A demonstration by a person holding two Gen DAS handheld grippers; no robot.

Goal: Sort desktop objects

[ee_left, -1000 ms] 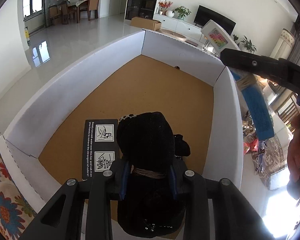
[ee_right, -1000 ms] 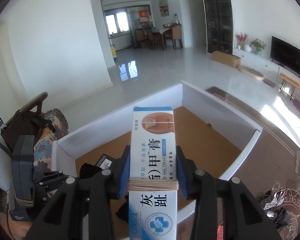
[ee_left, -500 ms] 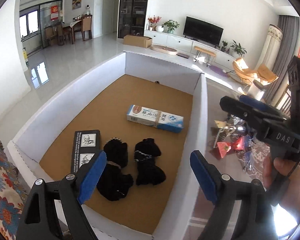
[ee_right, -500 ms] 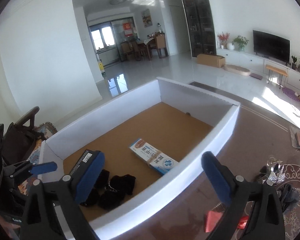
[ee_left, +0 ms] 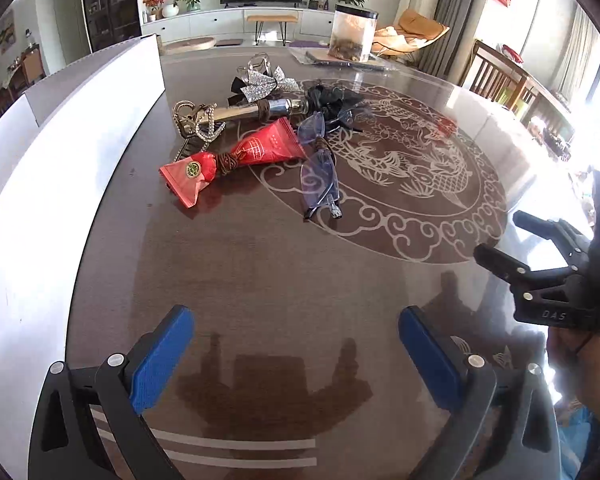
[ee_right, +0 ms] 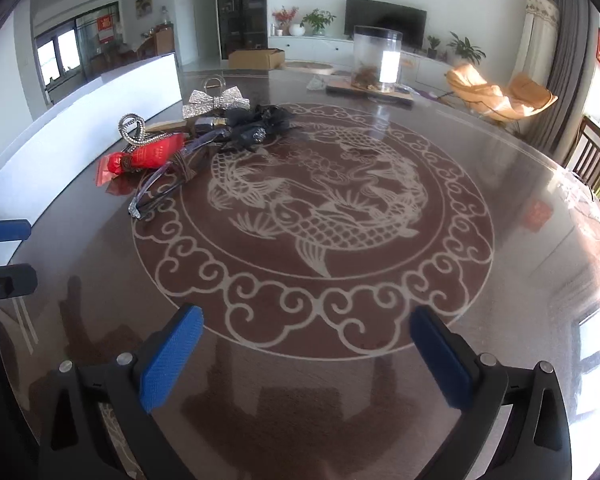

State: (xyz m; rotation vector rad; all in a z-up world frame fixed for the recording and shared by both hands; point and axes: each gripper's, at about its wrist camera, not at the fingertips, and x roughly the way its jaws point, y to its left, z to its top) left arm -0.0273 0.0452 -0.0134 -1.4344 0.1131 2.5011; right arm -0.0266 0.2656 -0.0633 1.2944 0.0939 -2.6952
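A pile of small objects lies on the round dark table beside the white box wall: a red packet, blue-tinted glasses, a silver bow, a metallic tube, a rhinestone clip and a black bow. My left gripper hovers short of the pile, its jaws opening with nothing between them. My right gripper is open and empty over the fish pattern. It also shows in the left wrist view, right gripper, held by a hand.
A clear jar on a flat board stands at the table's far side. The white box runs along the left edge. Wooden chairs stand to the right. The left gripper's fingertips show at the right wrist view's left edge.
Both grippers let go of their loads in the box, a black bundle and a nail cream carton, opened wide, and swung right out of the box over the table.
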